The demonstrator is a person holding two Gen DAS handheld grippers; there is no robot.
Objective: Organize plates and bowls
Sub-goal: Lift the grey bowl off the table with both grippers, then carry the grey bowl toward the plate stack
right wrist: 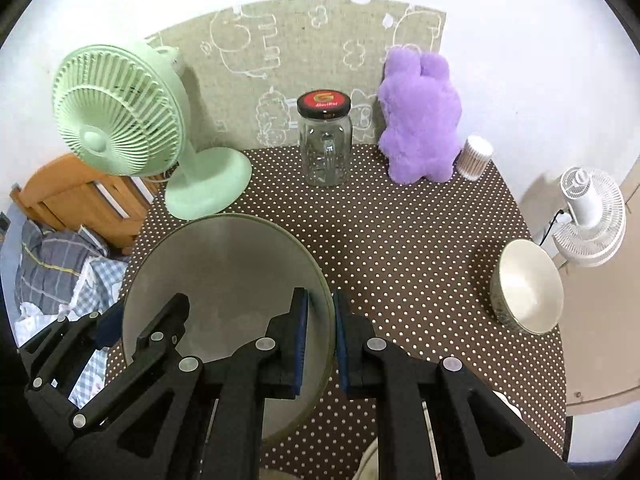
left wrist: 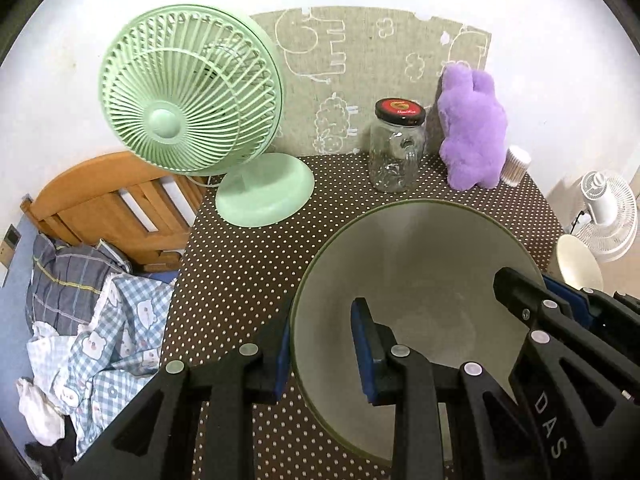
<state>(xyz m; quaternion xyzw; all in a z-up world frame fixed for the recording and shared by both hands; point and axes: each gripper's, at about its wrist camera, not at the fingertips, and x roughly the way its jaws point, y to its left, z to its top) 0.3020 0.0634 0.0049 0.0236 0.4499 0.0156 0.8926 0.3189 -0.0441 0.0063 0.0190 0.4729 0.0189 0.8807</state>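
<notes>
A large grey-green bowl (left wrist: 424, 264) (right wrist: 224, 264) is held above the brown dotted table (right wrist: 400, 240) by both grippers. My left gripper (left wrist: 320, 352) straddles its left rim with a wide gap between its blue pads. My right gripper (right wrist: 320, 340) is shut on the right rim, and also shows in the left wrist view (left wrist: 560, 304). My left gripper shows in the right wrist view (right wrist: 140, 320). A small cream bowl (right wrist: 528, 286) (left wrist: 578, 264) stands at the table's right edge.
A green desk fan (right wrist: 132, 120) (left wrist: 192, 92) stands at back left, a glass jar with a black lid (right wrist: 325, 140) at back middle, a purple plush toy (right wrist: 420, 120) and a cotton-swab tub (right wrist: 474, 158) at back right. A bed lies left, a white fan (right wrist: 588, 216) right.
</notes>
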